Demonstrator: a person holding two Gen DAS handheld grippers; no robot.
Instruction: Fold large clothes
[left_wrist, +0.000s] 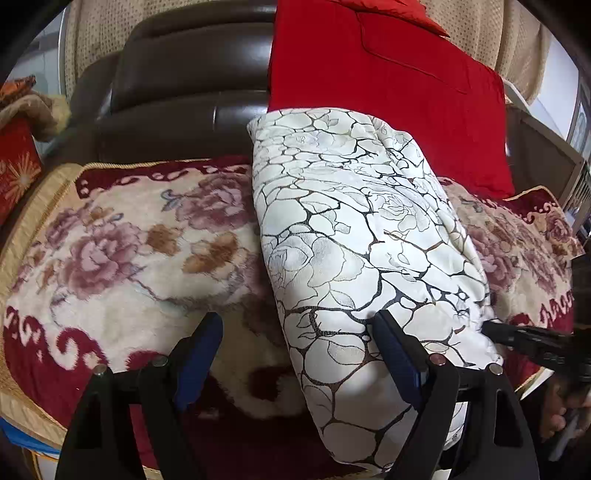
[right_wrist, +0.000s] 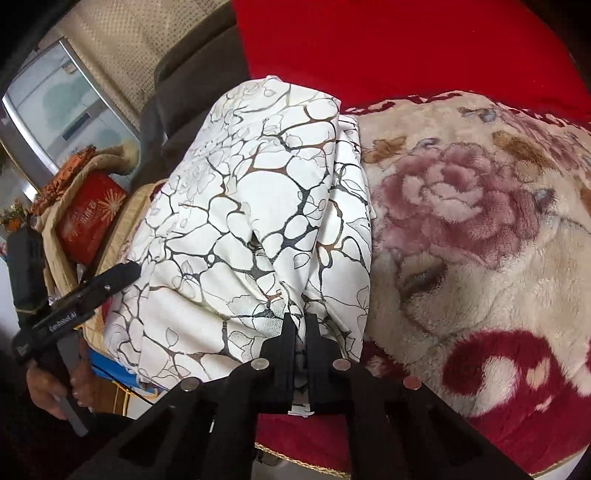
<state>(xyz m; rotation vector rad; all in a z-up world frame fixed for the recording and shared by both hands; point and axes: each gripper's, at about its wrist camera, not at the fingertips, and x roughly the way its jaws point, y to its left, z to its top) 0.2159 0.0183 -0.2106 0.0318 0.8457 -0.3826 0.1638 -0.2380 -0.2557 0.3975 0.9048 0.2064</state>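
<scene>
A white cloth with a black and gold vein pattern lies folded into a long bundle across a floral blanket on a sofa. It also shows in the right wrist view. My left gripper is open at the bundle's near left edge, one finger on the cloth, nothing held. My right gripper is shut on the bundle's near edge, and its tip shows in the left wrist view. The left gripper also shows at the left of the right wrist view.
The floral plush blanket covers the seat. A red cloth hangs over the dark leather backrest. A red box and clutter sit beside the sofa's left end, with a window behind.
</scene>
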